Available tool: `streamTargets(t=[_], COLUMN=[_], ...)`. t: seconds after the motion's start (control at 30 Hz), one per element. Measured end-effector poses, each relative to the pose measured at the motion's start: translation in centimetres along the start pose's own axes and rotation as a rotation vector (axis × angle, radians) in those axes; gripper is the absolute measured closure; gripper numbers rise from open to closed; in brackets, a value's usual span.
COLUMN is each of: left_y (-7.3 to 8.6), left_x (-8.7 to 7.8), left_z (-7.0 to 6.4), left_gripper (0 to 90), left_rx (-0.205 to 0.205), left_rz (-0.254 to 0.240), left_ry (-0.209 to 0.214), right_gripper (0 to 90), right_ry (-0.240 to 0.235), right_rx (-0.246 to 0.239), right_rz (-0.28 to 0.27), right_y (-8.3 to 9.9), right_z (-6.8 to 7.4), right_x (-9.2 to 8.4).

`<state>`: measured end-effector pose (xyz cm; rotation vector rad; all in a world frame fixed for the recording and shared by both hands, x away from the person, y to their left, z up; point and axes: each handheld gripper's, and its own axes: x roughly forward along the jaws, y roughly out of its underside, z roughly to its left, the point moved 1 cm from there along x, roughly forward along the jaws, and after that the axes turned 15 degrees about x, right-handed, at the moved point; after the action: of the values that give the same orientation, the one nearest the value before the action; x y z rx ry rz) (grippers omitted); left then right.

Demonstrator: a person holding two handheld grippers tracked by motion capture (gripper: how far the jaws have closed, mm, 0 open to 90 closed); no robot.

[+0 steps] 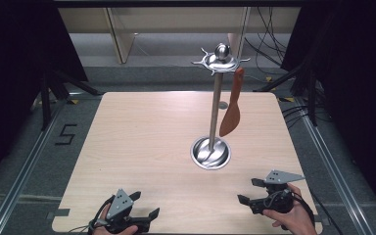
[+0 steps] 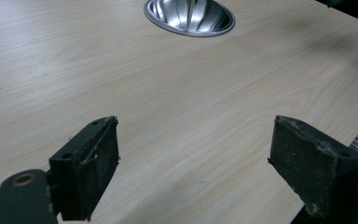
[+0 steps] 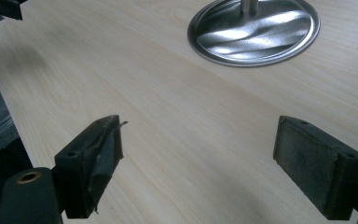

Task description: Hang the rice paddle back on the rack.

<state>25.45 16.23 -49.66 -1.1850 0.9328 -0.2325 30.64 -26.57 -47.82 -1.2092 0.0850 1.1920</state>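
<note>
Left hand-held gripper cropped, spatula hanging

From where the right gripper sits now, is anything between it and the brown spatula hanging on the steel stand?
Nothing visible on the table. The right gripper, jaws open and empty, faces bare pale wooden table. The brown spatula hangs beside the steel stand, on the gripper's side of the pole.
</note>
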Motion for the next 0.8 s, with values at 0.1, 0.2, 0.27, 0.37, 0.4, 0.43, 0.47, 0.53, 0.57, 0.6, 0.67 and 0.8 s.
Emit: streamTargets(t=[0.1,0.2,0.27,0.37,0.4,0.43,0.47,0.53,0.57,0.6,0.67,0.8], left_y=[-0.01,0.0,0.01,-0.01,-0.01,-0.01,-0.01,-0.01,-0.02,0.03,-0.04,-0.02], left_x=[-0.03,-0.01,0.02,0.04,0.04,0.05,0.05,0.06,0.14,0.1,0.11,0.06], left_z=[-0.08,-0.05,-0.08,-0.1,-0.11,-0.1,-0.1,-0.12,-0.19,-0.08,-0.21,-0.09], left_gripper=[14.9,14.9,14.9,14.9,14.9,14.9,14.9,14.9,14.9,14.9,14.9,14.9], left_rx=[0.004,0.003,0.003,0.006,0.008,0.011,0.011,0.007,0.0,0.013,0.0,0.004], left_rz=[0.007,0.005,0.005,0.006,0.009,0.009,0.009,0.011,-0.001,0.011,0.003,0.009], left_ry=[-0.005,-0.006,-0.006,-0.004,-0.004,-0.005,-0.005,-0.008,-0.002,-0.004,-0.007,-0.006], right_gripper=[16.3,16.3,16.3,16.3,16.3,16.3,16.3,16.5,16.6,16.6,16.6,16.8], right_ry=[0.013,0.015,0.023,0.022,0.017,0.015,0.015,0.017,0.023,0.023,0.033,0.021], right_rx=[-0.008,0.01,-0.042,-0.023,-0.034,-0.002,-0.002,0.005,-0.031,-0.031,-0.019,-0.01], right_rz=[0.008,0.007,-0.015,-0.009,-0.008,0.003,0.003,0.003,-0.008,-0.008,-0.007,0.012], right_y=[0.19,0.43,0.37,0.57,0.56,0.71,0.71,0.73,0.63,0.63,0.7,0.76], right_z=[-0.08,-0.01,-0.31,-0.19,-0.31,-0.1,-0.1,-0.07,-0.33,-0.33,-0.19,-0.22], right_x=[-0.17,-0.24,-0.34,-0.49,-0.47,-0.56,-0.56,-0.55,-0.45,-0.45,-0.45,-0.37])
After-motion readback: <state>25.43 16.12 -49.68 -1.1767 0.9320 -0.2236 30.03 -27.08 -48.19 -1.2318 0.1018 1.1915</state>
